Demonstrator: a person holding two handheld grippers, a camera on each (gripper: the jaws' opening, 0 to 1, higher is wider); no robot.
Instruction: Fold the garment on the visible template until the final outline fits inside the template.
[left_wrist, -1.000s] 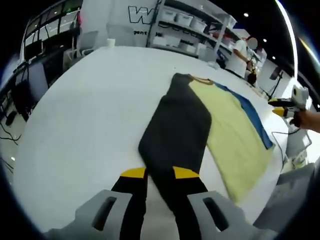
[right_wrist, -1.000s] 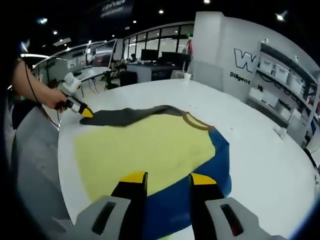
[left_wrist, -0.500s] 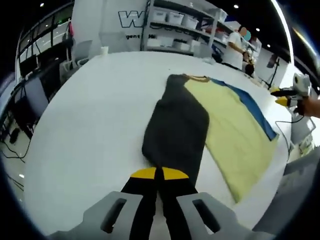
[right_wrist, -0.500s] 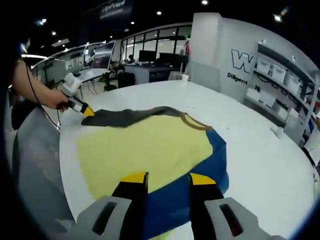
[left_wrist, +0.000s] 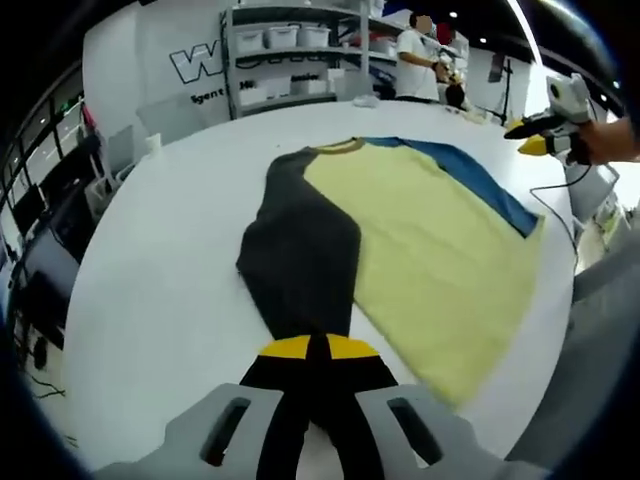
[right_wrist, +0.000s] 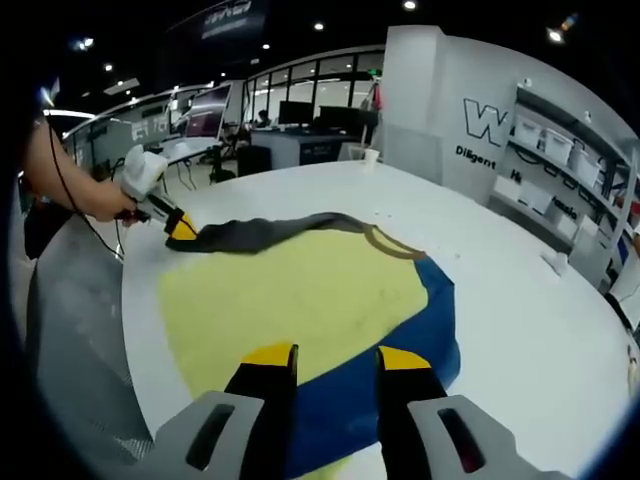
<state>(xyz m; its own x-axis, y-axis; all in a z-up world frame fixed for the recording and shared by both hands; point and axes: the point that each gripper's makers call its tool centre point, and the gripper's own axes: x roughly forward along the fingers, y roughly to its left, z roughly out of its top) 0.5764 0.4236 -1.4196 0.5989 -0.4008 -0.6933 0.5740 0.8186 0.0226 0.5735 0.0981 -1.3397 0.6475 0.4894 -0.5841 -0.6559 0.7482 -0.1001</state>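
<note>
- Left gripper (left_wrist: 312, 347): in the left gripper view its jaws rise from the bottom centre of the frame, pressed together on the near end of the dark grey sleeve (left_wrist: 300, 250).
- The sleeve runs from the yellow jaw tips up the centre of the frame toward the brown collar (left_wrist: 338, 147) at upper centre.
- Garment (left_wrist: 430, 235): lies flat on the white table (left_wrist: 160, 250), occupying the centre and right of the left gripper view. The yellow body sits right of the grey sleeve; a blue sleeve (left_wrist: 470, 180) borders it at upper right.
- Right gripper (right_wrist: 336, 358): in the right gripper view its jaws stand apart at the bottom centre, holding nothing.
- In that view the blue sleeve shows in the gap between the jaw tips and extends right of them; the yellow body lies just above the tips, at frame centre. Contact between the jaws and the fabric cannot be determined.
- The left gripper appears at the left of the right gripper view, held by a hand (right_wrist: 95, 198), its yellow tips on the end of the grey sleeve.
- The right gripper appears at the upper right of the left gripper view, clear of the garment.
</note>
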